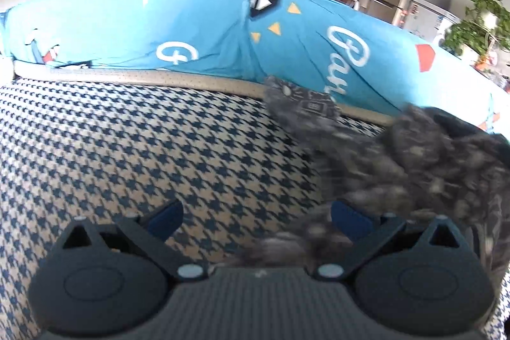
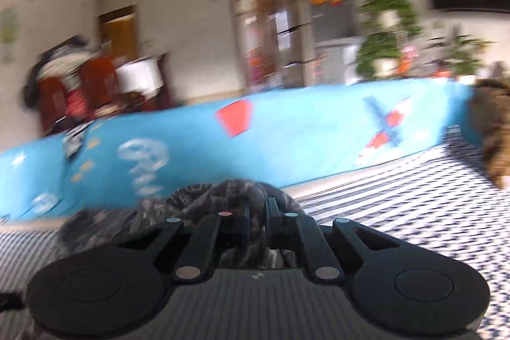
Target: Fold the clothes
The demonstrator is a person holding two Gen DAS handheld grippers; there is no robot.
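Right gripper [image 2: 256, 212]: jaws nearly together, pinching a bunch of the dark mottled garment [image 2: 229, 196] at lower centre of the right wrist view. Cloth wraps around and under the fingers, so I read that as a firm grab.

Left gripper [image 1: 256, 217]: jaws spread wide, blue pads apart, nothing between them but a blurred edge of fabric low centre. The same garment [image 1: 398, 161] fills the right half of the left view, bunched, lying on the houndstooth cushion [image 1: 127, 148] against the blue printed cover [image 1: 207, 27].

Step, my read: garment being lifted or dragged by one end, right side only. Both views are motion-blurred. Whether this is spreading it out for a fold or carrying a fold over, I can't tell; no clean fold line visible.

Next move needs the left jaws to close on a definite edge or corner, not the loose middle.

Long axis: in the left view the mass runs from upper centre, near the cover, down to the lower right. Which end is which, can't tell.
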